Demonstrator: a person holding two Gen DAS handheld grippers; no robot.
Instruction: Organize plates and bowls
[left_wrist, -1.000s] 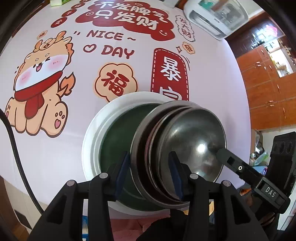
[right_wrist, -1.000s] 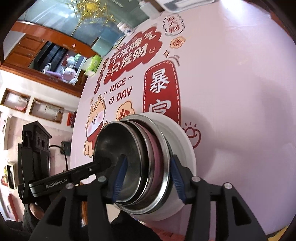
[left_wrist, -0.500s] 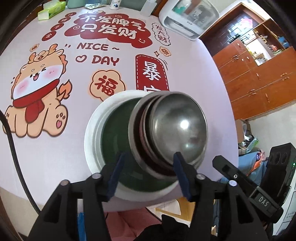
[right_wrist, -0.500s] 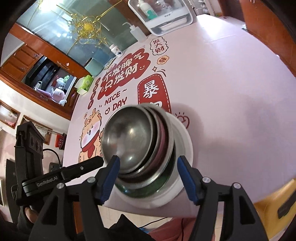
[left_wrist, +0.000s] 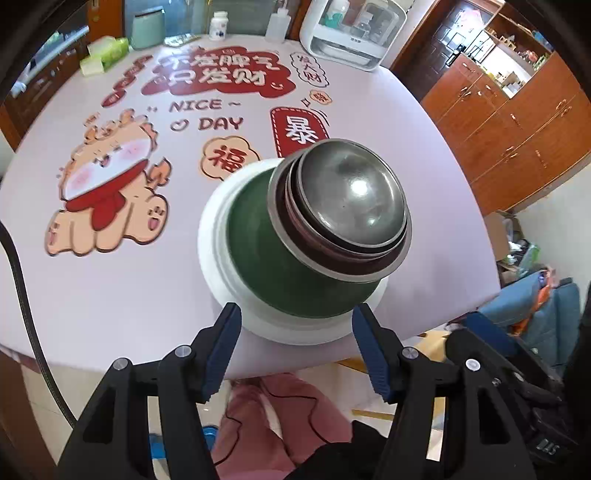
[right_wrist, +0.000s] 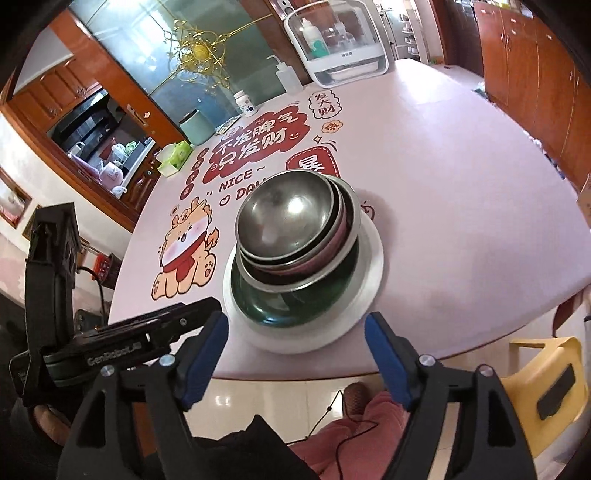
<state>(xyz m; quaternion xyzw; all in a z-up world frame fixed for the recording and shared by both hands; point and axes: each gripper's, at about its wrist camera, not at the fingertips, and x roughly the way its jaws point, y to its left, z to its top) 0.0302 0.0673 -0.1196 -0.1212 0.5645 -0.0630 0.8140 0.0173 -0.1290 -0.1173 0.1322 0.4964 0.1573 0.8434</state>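
A stack of dishes stands near the table's front edge: a white plate (left_wrist: 214, 266) at the bottom, a dark green bowl (left_wrist: 258, 254) on it, then nested steel and pink bowls with a shiny steel bowl (left_wrist: 351, 199) on top. The stack also shows in the right wrist view, with the plate (right_wrist: 369, 273), green bowl (right_wrist: 295, 302) and top steel bowl (right_wrist: 284, 214). My left gripper (left_wrist: 295, 332) is open and empty, just in front of the stack. My right gripper (right_wrist: 295, 336) is open and empty, also just short of it.
The table wears a pink cloth with a cartoon dog (left_wrist: 107, 192) and red lettering. At the far edge stand a white dish rack (left_wrist: 351, 33), bottles (left_wrist: 277, 22), a mint canister (left_wrist: 146, 27) and a tissue box (left_wrist: 103, 55). A yellow chair (right_wrist: 546, 373) sits lower right.
Both grippers opened wide and pulled back from the stack toward the table's front edge. The bowls now rest on the plate, free of both grippers.
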